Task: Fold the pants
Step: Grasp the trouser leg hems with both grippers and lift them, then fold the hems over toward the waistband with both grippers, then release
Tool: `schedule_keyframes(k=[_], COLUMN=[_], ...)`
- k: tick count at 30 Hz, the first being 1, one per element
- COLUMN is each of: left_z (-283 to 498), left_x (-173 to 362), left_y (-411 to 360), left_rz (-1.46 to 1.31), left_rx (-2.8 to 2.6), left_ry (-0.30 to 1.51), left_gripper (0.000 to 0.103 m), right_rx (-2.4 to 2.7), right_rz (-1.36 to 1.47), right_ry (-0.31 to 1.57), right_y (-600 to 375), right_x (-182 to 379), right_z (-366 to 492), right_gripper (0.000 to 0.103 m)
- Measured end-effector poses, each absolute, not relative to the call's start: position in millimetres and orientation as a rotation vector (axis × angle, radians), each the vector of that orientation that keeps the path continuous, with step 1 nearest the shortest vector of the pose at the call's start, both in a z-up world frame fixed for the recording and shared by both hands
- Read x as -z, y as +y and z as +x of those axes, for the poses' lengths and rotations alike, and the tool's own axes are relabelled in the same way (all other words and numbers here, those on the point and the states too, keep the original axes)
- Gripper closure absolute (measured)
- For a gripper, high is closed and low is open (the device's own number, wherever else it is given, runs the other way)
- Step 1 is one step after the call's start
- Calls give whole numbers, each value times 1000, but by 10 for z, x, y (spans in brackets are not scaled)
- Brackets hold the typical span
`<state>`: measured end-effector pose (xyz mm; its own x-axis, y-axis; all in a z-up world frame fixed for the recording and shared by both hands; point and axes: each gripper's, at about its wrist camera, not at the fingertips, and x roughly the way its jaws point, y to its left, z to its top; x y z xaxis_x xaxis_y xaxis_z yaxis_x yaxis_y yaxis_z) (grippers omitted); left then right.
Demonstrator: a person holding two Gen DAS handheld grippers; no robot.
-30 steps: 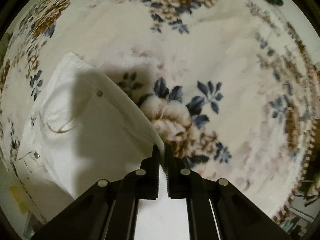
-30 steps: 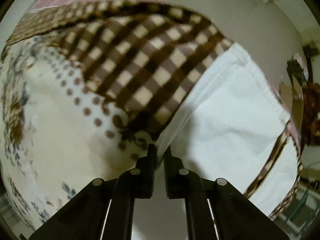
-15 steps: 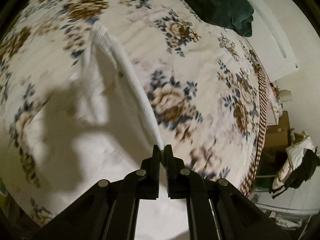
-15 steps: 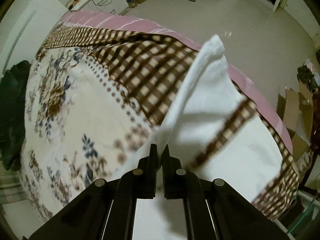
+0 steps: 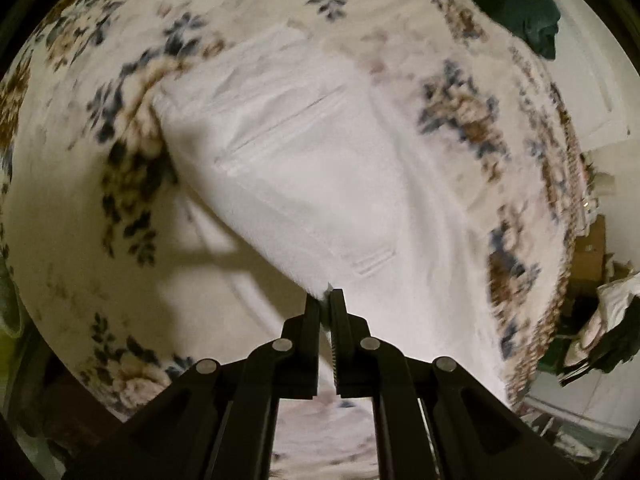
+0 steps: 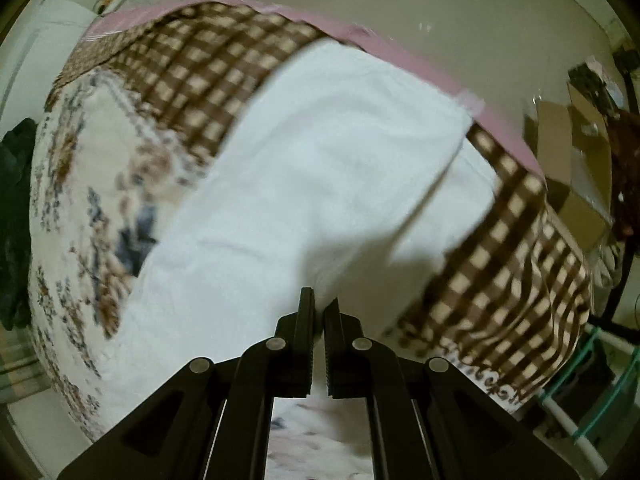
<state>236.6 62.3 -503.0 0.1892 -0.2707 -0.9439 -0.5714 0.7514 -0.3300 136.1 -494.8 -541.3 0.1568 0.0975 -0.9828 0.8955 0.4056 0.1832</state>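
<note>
White pants (image 5: 320, 168) hang lifted above a floral bedspread (image 5: 80, 220); a back pocket seam shows on the raised cloth. My left gripper (image 5: 325, 300) is shut on the waist edge of the pants. In the right wrist view the white pants (image 6: 320, 168) stretch from my right gripper (image 6: 319, 300), which is shut on the cloth at the leg end, out over the brown checked border (image 6: 192, 80) of the bed. Both views are blurred by motion.
A dark green garment (image 5: 520, 4) lies at the far corner of the bed. The bed edge with pink sheet (image 6: 400, 56) drops to a bare floor. Cardboard boxes (image 6: 580, 152) and clutter stand to the right.
Both grippers have lifted and swung the pants across the bed; the cloth that hung as a narrow edge now spreads broad in front of each gripper.
</note>
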Motion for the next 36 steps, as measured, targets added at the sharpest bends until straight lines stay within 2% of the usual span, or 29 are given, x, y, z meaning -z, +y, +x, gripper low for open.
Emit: schedule_keyframes(k=[4, 6, 7, 9, 10, 12, 13, 14, 15, 16, 22, 24, 25, 26, 29, 36], left_z=[2207, 2137, 2101, 2024, 1992, 1940, 1919, 1914, 1934, 1967, 2265, 2319, 2339, 2353, 2369, 2347], left_x=[5226, 5221, 5193, 5086, 5016, 4936, 4902, 4881, 4881, 4898, 5102, 5169, 5198, 5221, 5232, 5212], left_y=[619, 624, 612, 540, 470, 386, 334, 268, 197, 123, -427, -593, -667, -741, -908, -1013], left_rz=[-728, -731, -728, -668, -622, -577, -557, -542, -523, -501, -315, -262, -246, -227, -182, -154], left_rx=[-264, -287, -293, -285, -265, -242, -235, -222, -211, -204, -195, -187, -178, -169, -148, -130], left_ry=[1427, 1435, 1433, 1417, 1412, 1403, 1395, 1382, 1378, 1381, 1397, 1401, 1405, 1405, 1404, 1423], left_gripper=[98, 96, 96, 96, 96, 89, 75, 54, 42, 24, 22, 22, 22, 22, 22, 22], right_rx=[709, 680, 672, 663, 671, 696, 711, 725, 746, 759, 824, 843, 858, 864, 875, 901], right_rz=[980, 1019, 1040, 1079, 1091, 1124, 1145, 1162, 1180, 1193, 1273, 1271, 1246, 1221, 1116, 1061], right_ry=[1296, 1308, 1317, 1280, 1251, 1193, 1160, 1129, 1097, 1078, 957, 929, 921, 917, 936, 924], right_y=[-4907, -4942, -4977, -5056, -5110, -5249, -5329, -5417, -5519, -5587, -5983, -6088, -6133, -6159, -6181, -6041], right_x=[5545, 5608, 5618, 5555, 5505, 5427, 5387, 5371, 5366, 5371, 5605, 5673, 5694, 5697, 5660, 5453], right_z=[1207, 1109, 1052, 925, 842, 665, 598, 533, 466, 431, 343, 396, 412, 435, 512, 387], right_gripper=[97, 85, 66, 40, 38, 38, 38, 38, 38, 38, 38, 39, 47, 66, 96, 100])
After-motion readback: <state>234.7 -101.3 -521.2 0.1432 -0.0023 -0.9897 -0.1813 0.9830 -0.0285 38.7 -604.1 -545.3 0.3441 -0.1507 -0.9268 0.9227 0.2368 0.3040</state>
